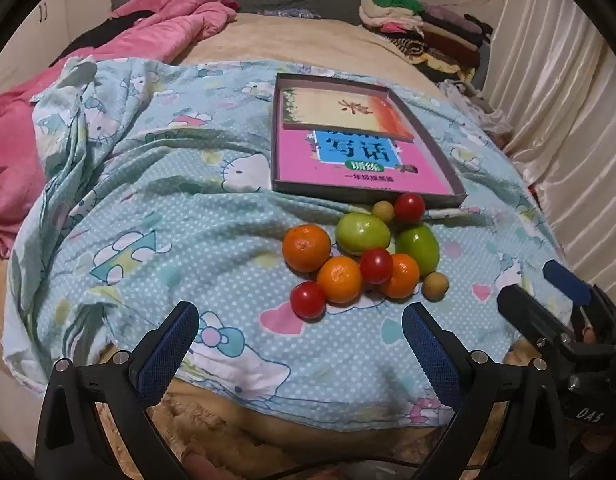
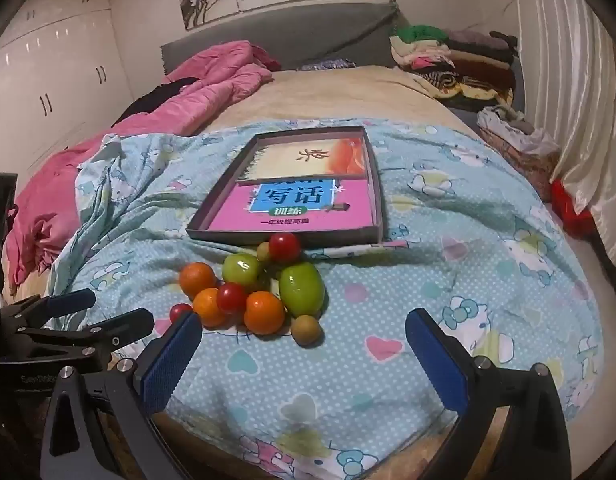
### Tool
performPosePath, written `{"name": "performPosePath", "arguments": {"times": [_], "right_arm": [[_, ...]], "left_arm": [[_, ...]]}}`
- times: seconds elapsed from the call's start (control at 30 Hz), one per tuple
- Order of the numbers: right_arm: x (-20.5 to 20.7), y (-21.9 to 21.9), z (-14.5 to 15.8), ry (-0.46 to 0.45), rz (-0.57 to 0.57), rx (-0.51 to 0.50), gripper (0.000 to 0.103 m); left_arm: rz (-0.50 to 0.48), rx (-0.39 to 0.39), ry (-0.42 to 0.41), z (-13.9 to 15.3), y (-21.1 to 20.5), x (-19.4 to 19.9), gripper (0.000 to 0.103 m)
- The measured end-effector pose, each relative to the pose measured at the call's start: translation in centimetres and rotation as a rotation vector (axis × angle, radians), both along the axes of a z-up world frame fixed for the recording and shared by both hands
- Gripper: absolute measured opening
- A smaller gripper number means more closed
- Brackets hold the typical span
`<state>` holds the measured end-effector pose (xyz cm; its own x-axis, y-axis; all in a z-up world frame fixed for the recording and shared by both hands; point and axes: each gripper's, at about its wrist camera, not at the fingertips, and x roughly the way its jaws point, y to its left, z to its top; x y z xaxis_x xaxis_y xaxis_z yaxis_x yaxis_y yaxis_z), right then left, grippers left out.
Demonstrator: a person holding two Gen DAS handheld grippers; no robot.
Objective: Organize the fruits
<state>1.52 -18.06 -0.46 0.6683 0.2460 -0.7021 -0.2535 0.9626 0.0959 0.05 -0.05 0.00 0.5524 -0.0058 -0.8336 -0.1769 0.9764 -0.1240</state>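
A pile of fruit lies on a blue patterned sheet (image 1: 212,216) on the bed: oranges (image 1: 306,248) (image 2: 197,279), green fruits (image 1: 362,233) (image 2: 301,289), red cherry tomatoes (image 1: 308,300) (image 2: 284,247) and small tan fruits (image 1: 435,286) (image 2: 305,330). Just behind it sits a shallow box tray (image 1: 441,152) (image 2: 377,184) with two books inside. My left gripper (image 1: 300,328) is open and empty, just in front of the pile. My right gripper (image 2: 304,334) is open and empty, close to the nearest fruit. Each gripper also shows in the other's view: the right (image 1: 547,292), the left (image 2: 108,312).
A pink quilt (image 1: 120,40) (image 2: 180,92) lies bunched at the left. Folded clothes (image 1: 427,28) (image 2: 455,56) are stacked at the far right by a white curtain (image 1: 563,112). A grey headboard (image 2: 288,44) and white wardrobes (image 2: 48,80) stand behind.
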Motion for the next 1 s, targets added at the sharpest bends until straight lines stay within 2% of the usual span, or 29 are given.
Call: {"name": "performPosePath", "arguments": {"times": [0.1,0.13,0.23,0.37,1.0], "right_arm": [[0.3,-0.2,0.0,0.011,-0.004,0.001,0.103],[0.2,0.1,0.2,-0.018,0.000,-0.018,0.103],[-0.5,0.7,0.5,-0.055,0.017,-0.030,0.103],[-0.5,0.9,0.5,-0.057,0.031,-0.035,0.103],[-0.7,0.9,0.5,-0.061,0.029,-0.038,0.103]], "left_arm": [[0.002,0.020,0.002,0.0,-0.5,0.3,0.101],[0.002,0.022,0.001,0.1,-0.7,0.4,0.101],[0.010,-0.024,-0.022,0.6,0.0,0.4,0.101],[0.005,-0.020,-0.046,0.8,0.2,-0.3,0.101],[0.006,-0.020,-0.055,0.7,0.2,-0.4,0.101]]}}
